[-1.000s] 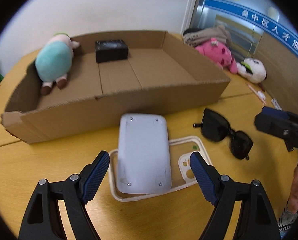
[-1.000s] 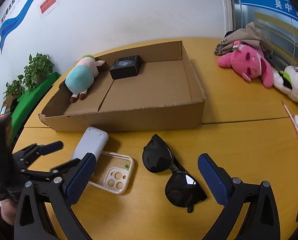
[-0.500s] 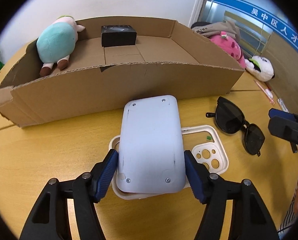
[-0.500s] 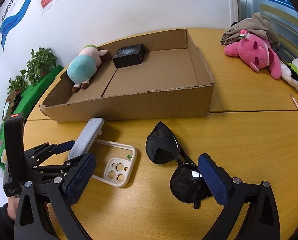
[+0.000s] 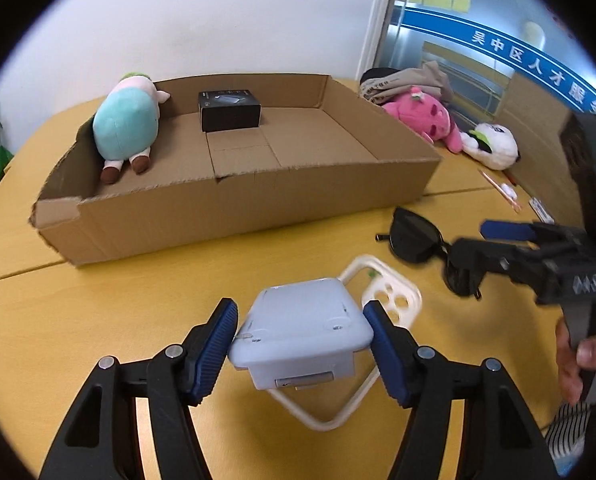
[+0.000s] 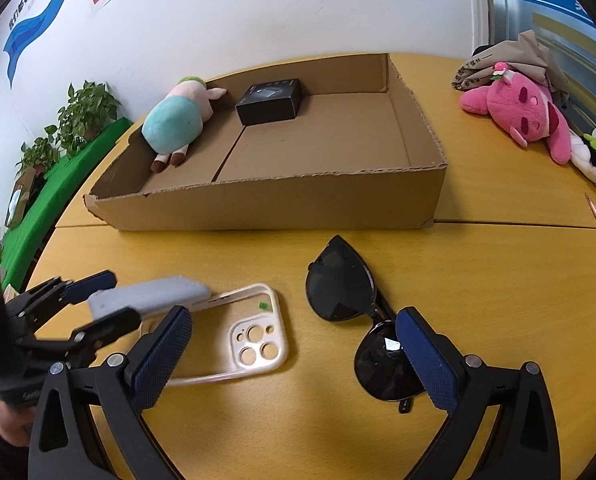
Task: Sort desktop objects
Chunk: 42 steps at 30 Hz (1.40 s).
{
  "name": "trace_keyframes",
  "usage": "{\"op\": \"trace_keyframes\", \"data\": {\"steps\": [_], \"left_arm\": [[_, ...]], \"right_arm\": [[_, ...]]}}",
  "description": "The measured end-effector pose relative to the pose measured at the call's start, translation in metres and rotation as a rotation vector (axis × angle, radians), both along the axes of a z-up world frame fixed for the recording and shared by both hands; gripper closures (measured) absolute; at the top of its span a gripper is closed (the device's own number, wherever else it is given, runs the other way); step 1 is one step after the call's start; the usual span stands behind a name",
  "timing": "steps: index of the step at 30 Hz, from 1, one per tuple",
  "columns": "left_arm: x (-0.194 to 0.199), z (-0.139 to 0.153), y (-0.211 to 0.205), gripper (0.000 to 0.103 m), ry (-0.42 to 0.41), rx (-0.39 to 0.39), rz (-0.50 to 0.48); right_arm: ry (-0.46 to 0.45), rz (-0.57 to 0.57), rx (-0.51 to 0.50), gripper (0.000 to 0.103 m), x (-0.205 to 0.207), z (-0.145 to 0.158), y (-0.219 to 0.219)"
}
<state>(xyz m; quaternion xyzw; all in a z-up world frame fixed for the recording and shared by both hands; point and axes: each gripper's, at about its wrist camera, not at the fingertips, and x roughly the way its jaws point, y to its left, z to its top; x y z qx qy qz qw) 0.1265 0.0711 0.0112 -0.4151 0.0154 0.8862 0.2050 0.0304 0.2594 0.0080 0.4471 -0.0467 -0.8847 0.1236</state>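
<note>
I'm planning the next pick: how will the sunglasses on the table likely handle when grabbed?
The sunglasses lie flat with arms folded, so they probably won't roll. The glossy lenses look slippery and scratch-prone; gripping the frame seems safer. The thin frame suggests they are light, perhaps apt to skid on the smooth table when the open right tongs close.

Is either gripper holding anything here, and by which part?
The left gripper holds the grey device by its long sides; the right gripper is open, empty.

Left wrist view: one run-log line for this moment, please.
left tool: shut on grey device, lifted over phone case | right tool: open, over sunglasses | cardboard tray: plush, black box
</note>
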Motion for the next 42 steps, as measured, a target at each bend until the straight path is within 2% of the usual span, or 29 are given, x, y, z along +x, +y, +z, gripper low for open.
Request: {"op": "trace_keyframes", "data": {"steps": [2, 3, 4, 5, 12, 14, 16, 19, 21, 32, 42], "left_arm": [[0.008, -0.003, -0.006, 0.039, -0.012, 0.007, 0.004], [0.012, -0.004, -0.009, 0.060, -0.019, 0.021, -0.002], [0.015, -0.006, -0.013, 0.093, -0.034, 0.045, -0.014], [0.018, -0.006, -0.016, 0.098, -0.043, 0.059, -0.015], [0.023, -0.017, -0.023, 0.095, -0.069, 0.048, -0.003], [0.024, -0.019, -0.022, 0.087, -0.071, 0.044, 0.000], [0.025, -0.019, -0.021, 0.062, -0.068, 0.029, 0.002], [0.029, -0.017, -0.017, 0.048, -0.050, 0.023, -0.018], [0.031, -0.016, -0.012, 0.045, -0.043, 0.020, -0.034], [0.030, -0.022, 0.002, 0.045, -0.072, 0.023, -0.074], [0.021, -0.025, -0.001, 0.045, -0.098, 0.079, -0.080]], "right_arm": [[-0.008, 0.012, 0.007, 0.000, 0.001, -0.001, -0.006], [-0.011, 0.019, 0.013, 0.000, 0.002, -0.001, -0.009], [-0.012, 0.027, 0.019, 0.000, 0.004, -0.001, -0.013], [-0.012, 0.032, 0.022, 0.000, 0.005, -0.001, -0.017], [-0.012, 0.083, 0.063, 0.000, 0.020, 0.000, -0.042], [-0.012, 0.092, 0.068, 0.000, 0.023, 0.000, -0.046], [-0.016, 0.094, 0.064, 0.000, 0.025, 0.000, -0.048], [-0.027, 0.095, 0.048, 0.000, 0.026, -0.002, -0.049], [-0.034, 0.096, 0.043, 0.000, 0.028, -0.003, -0.050], [-0.093, 0.069, 0.005, 0.000, 0.033, -0.017, -0.040], [-0.123, 0.079, -0.001, 0.000, 0.032, -0.028, -0.045]]}}
